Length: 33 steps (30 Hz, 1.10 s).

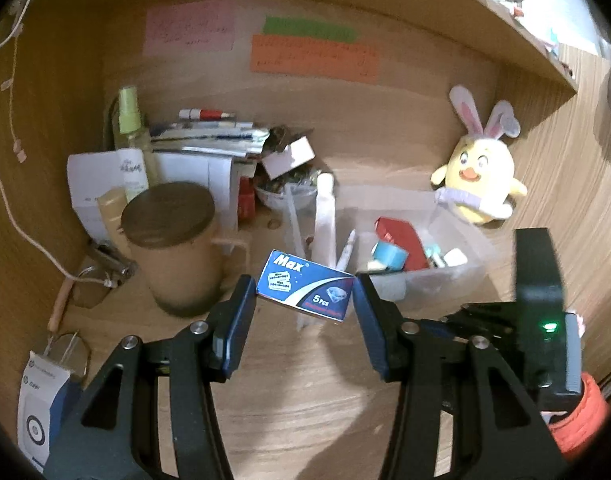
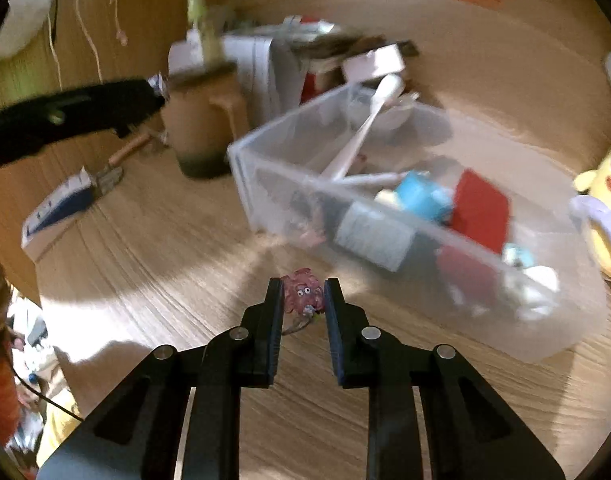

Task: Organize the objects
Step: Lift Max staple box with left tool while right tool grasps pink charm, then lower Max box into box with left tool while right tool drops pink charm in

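My left gripper [image 1: 304, 292] is shut on a small blue "Max" box [image 1: 305, 287], held above the wooden desk, left of a clear plastic bin [image 1: 457, 276]. The bin holds a red box [image 1: 401, 240], a blue tape roll [image 1: 389, 254] and other small items. My right gripper [image 2: 304, 294] is shut on a small pink toy figure with eyes [image 2: 303, 291], just in front of the same bin [image 2: 265, 184], low over the desk. The right gripper's body also shows in the left wrist view [image 1: 537, 292], at the right.
A brown lidded mug [image 1: 177, 248] stands left of the bin. Behind it are a spray bottle [image 1: 131, 128], papers, pens and a bowl of clutter. A yellow plush chick [image 1: 479, 176] sits at the right. A blue-white box [image 1: 41, 412] lies front left.
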{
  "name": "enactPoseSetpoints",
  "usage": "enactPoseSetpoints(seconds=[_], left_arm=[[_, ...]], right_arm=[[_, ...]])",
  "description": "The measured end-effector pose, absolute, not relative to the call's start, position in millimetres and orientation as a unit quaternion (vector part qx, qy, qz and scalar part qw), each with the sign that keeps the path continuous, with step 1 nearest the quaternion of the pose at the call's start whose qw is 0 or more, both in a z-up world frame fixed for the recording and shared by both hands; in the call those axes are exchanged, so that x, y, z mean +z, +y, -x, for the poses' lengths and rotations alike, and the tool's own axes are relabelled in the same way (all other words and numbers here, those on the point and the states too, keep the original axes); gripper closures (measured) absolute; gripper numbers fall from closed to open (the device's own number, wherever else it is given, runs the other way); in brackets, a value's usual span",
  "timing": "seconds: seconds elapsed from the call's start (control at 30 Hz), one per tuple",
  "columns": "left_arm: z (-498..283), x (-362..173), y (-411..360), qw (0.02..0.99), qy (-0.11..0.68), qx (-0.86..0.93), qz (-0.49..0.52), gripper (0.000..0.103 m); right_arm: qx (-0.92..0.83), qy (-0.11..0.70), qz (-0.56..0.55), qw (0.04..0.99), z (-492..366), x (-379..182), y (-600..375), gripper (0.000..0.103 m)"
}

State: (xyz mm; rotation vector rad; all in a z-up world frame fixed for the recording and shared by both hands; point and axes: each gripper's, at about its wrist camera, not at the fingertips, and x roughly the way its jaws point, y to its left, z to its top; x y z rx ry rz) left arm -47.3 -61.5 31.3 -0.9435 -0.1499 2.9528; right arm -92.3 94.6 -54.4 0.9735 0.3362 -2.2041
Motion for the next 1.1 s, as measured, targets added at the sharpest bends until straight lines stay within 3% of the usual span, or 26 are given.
enactPoseSetpoints(seconds=[0.53, 1.1], left_arm=[[93, 42, -30, 0.038, -0.046, 0.954, 0.293, 0.053], [152, -5, -12, 0.051, -0.041, 0.93, 0.361, 0.053]], right_arm=[[-0.915, 0.051, -0.286, 0.279, 119, 28, 170, 0.085], [-0.895, 0.062, -0.348, 0.27, 176, -18, 152, 0.085]])
